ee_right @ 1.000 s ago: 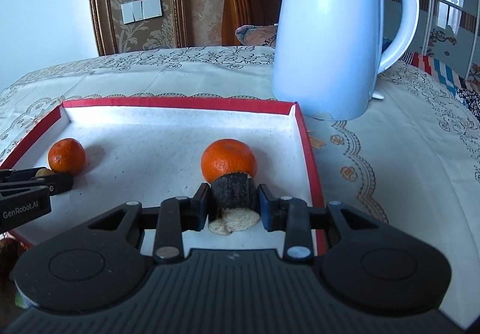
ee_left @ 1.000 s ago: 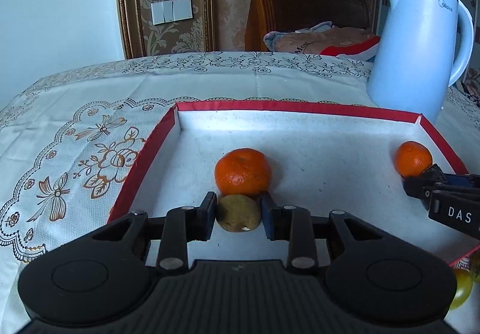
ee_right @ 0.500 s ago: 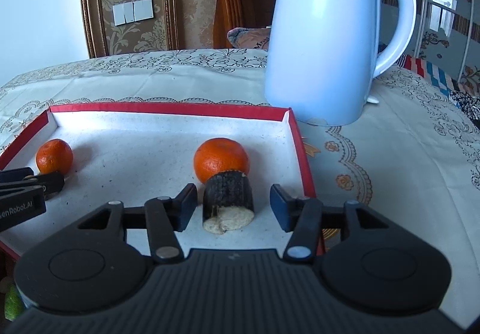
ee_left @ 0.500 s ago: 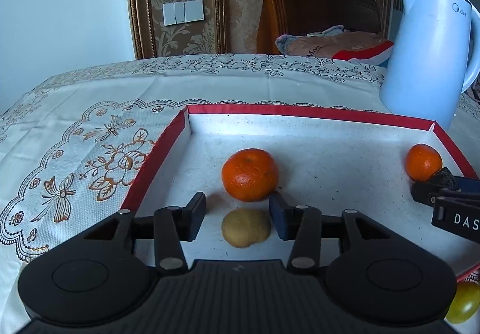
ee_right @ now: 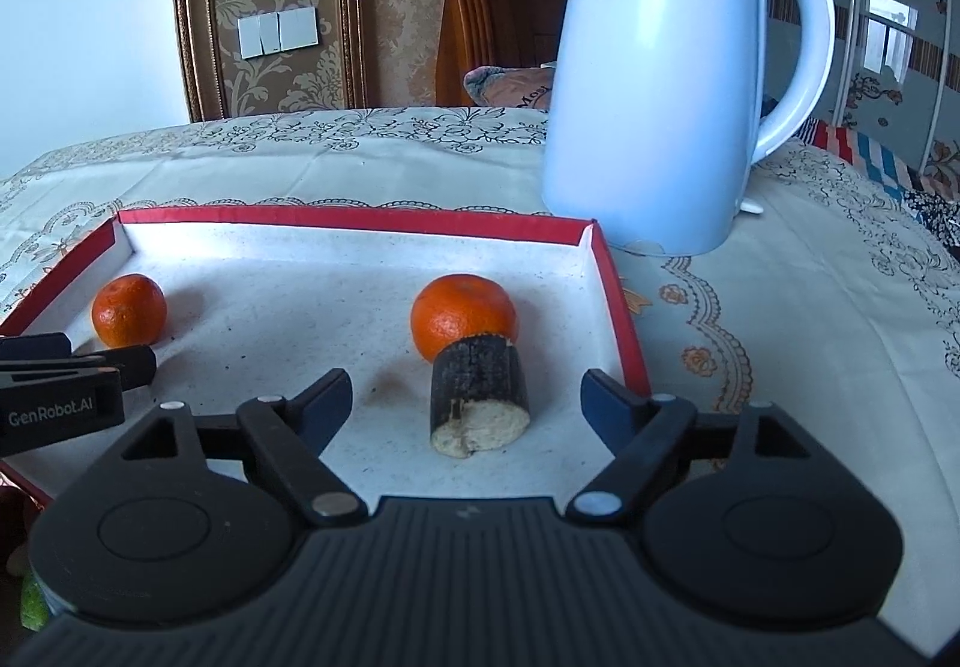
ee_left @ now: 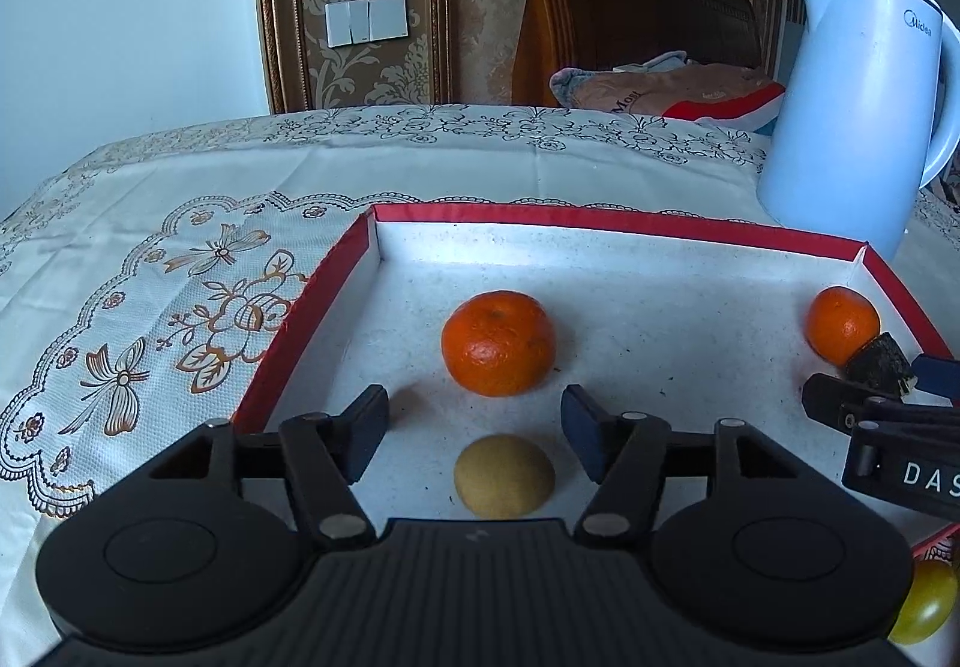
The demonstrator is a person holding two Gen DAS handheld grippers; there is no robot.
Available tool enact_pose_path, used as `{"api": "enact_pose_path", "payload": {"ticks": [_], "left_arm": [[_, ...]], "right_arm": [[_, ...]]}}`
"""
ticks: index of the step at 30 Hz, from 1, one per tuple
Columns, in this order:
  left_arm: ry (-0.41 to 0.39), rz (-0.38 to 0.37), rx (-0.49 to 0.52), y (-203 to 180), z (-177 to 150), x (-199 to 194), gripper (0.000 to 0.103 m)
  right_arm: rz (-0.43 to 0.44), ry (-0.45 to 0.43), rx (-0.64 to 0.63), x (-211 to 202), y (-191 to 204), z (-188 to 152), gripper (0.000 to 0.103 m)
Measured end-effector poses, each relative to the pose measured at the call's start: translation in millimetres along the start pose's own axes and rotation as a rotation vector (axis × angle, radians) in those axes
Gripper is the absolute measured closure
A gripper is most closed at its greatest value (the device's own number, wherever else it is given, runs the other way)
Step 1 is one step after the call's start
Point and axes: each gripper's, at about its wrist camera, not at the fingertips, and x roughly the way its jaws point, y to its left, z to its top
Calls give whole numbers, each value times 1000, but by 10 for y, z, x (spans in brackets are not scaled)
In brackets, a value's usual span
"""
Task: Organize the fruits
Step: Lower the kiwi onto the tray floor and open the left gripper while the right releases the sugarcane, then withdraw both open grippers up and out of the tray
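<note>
Left tongs (ee_left: 474, 424): opening, clear of the kiwi (ee_left: 504, 475) lying in the red-rimmed tray (ee_left: 600, 223).
Right tongs (ee_right: 465, 400): opening wide around the blackened banana stub (ee_right: 480, 397), pads off.
Risk: stub leans on a mandarin (ee_right: 462, 313); a finger clipping it on withdrawal could tip it or set it rolling.

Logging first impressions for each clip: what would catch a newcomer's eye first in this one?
Probably the two oranges, one mid-tray and one in the far right corner of the red-rimmed tray. Next, the tall white kettle just behind that corner. Then the small fruit and the dark-skinned banana piece, each lying free between opening fingers.
</note>
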Motion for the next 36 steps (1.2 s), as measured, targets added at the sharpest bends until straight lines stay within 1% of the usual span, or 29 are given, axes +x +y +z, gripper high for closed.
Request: {"api": "enact_pose_path", "payload": {"ticks": [3, 4, 5, 6, 11, 12, 13, 14, 15, 21, 29, 33, 36], "left_arm": [[1, -2, 2, -4, -1, -2, 38], [2, -6, 2, -6, 1, -3, 37], [5, -11, 2, -7, 0, -4, 33], [4, -13, 1, -6, -1, -7, 32], [-3, -10, 8, -14, -18, -33, 32], [-4, -11, 9, -16, -21, -38, 32], [-8, -10, 10, -14, -29, -48, 32], [-12, -9, 12, -12, -31, -59, 32], [-18, -10, 14, -10, -35, -71, 31], [-47, -21, 24, 10, -76, -191, 31], [-90, -47, -24, 202, -172, -467, 31], [-111, -61, -48, 317, -269, -636, 31], [-132, -60, -48, 368, -353, -757, 31]], "right_arm": [[15, -1, 2, -13, 1, -10, 14], [19, 0, 0, -17, 4, -16, 13], [20, -1, -1, -18, 8, -19, 13], [22, -3, 0, -23, 7, -24, 12], [41, -13, 3, -57, 3, -46, 8], [42, -16, 2, -68, 7, -51, 7], [42, -22, 0, -85, 11, -56, 2], [29, -31, 0, -103, 14, -59, 0], [12, -46, 4, -127, 7, -65, 0], [52, -68, 32, -251, -73, -89, 0], [63, -100, 48, -440, -89, -212, 0], [66, -119, 55, -539, -96, -279, 0], [86, -127, 76, -617, -124, -347, 0]]}}
